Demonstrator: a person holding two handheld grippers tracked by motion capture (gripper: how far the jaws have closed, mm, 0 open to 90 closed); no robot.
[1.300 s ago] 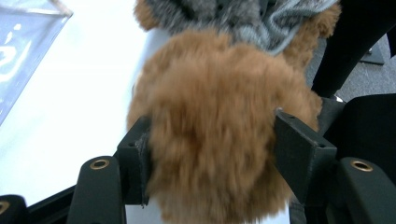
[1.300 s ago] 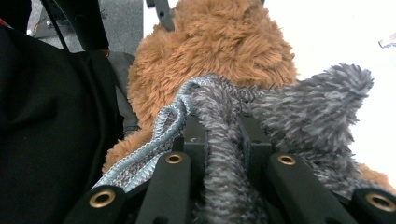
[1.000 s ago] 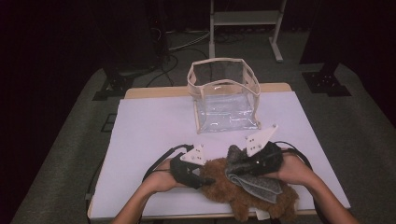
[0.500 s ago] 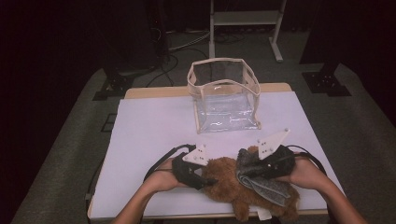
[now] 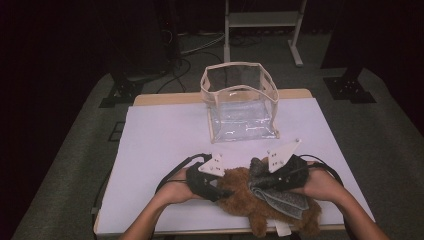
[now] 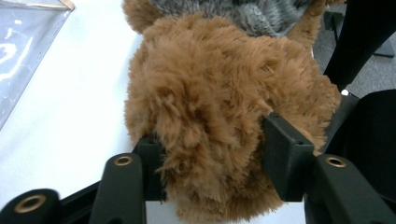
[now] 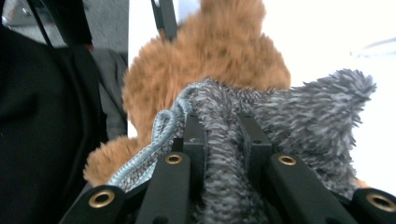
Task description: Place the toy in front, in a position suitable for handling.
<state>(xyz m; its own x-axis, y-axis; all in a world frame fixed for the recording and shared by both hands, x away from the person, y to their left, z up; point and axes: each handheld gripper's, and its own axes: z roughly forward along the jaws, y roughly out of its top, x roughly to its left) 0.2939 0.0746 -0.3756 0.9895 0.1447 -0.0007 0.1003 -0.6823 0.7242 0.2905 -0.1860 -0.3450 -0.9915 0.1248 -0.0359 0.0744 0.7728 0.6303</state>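
A brown plush bear lies at the near edge of the white table, with a grey fuzzy garment on it. My left gripper comes in from the left. Its jaws have just been opening, but brown fur still bulges between its pads and is pinched there. My right gripper comes in from the right and is shut on a fold of the grey garment. A pale cord runs down beside its left jaw, and the bear rises behind.
A clear plastic bag with a beige rim stands open at the far middle of the table. Black cables loop from the grippers onto the tabletop. Dark stands and a metal frame are on the floor behind.
The grey garment and my right gripper have shifted slightly to the right, so more brown fur shows between the two grippers. The left hand has stayed put.
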